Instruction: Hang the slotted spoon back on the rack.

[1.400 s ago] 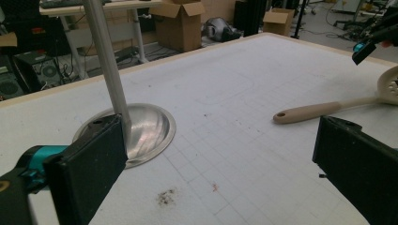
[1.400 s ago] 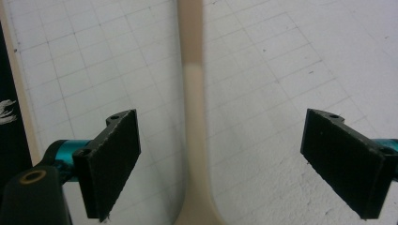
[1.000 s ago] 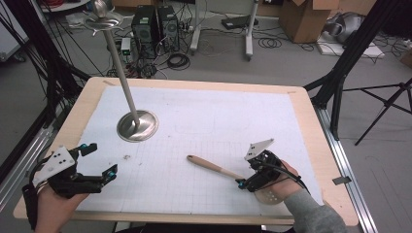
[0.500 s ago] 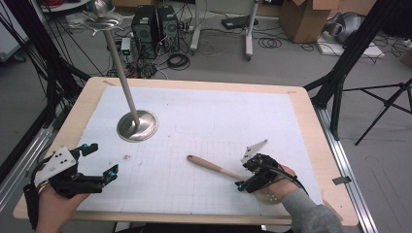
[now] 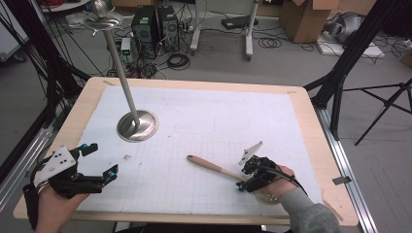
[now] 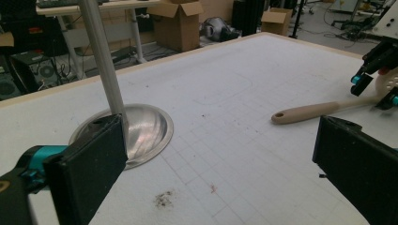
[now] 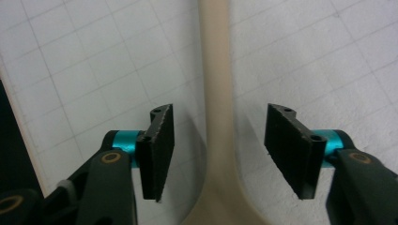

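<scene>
right gripper [image 7: 218, 140]: jaws just narrowed, astride spatula handle [image 7: 215, 70], pads not yet touching; handle runs straight ahead, between them.

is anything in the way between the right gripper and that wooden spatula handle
Nothing visible. The right gripper straddles the spatula handle, its jaws closing in with bare gaps on both sides; only the gridded mat lies beneath.

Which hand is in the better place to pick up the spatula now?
Right. The right tongs already straddle the spatula handle and have just been closing, pads not yet touching. The left tongs stand open, far from it.
</scene>
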{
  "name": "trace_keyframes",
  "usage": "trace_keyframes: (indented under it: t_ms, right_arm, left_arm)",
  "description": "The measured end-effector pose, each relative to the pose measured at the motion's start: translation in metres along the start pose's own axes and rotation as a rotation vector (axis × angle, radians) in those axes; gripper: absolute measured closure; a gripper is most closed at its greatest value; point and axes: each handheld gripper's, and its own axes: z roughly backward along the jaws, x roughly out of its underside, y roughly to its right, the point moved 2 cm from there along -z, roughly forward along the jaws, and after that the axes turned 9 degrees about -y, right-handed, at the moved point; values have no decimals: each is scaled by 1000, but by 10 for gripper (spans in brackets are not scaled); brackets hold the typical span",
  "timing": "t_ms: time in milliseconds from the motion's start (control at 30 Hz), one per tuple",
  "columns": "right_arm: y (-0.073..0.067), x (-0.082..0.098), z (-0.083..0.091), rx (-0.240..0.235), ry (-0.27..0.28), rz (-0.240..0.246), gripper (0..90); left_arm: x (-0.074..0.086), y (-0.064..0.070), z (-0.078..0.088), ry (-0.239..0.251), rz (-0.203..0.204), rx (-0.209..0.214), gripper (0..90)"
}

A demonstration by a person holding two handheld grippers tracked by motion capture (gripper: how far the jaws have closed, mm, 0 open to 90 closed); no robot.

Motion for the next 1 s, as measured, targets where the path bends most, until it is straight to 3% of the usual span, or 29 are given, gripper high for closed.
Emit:
trace_keyframes:
  t_ms: [133, 267, 400, 600, 833, 1000]
  right_arm:
    - [0, 0, -2, -1, 0, -13, 479]
    - [1, 1, -2, 0, 3, -49, 461]
    - [-1, 1, -3, 28, 5, -30, 473]
    - [-4, 1, -2, 23, 4, 3, 585]
    - [-3, 3, 0, 6, -1, 4, 721]
    - [-2, 3, 0, 9, 1, -3, 767]
  left_arm:
    - [0, 0, 0, -1, 0, -2, 37]
    - [1, 0, -1, 1, 0, -8, 37]
    - [0, 0, -1, 0, -1, -6, 37]
    - [1, 0, -2, -6, 0, -2, 37]
    - [1, 0, -1, -6, 2, -2, 37]
    - [2, 0, -1, -7, 2, 0, 37]
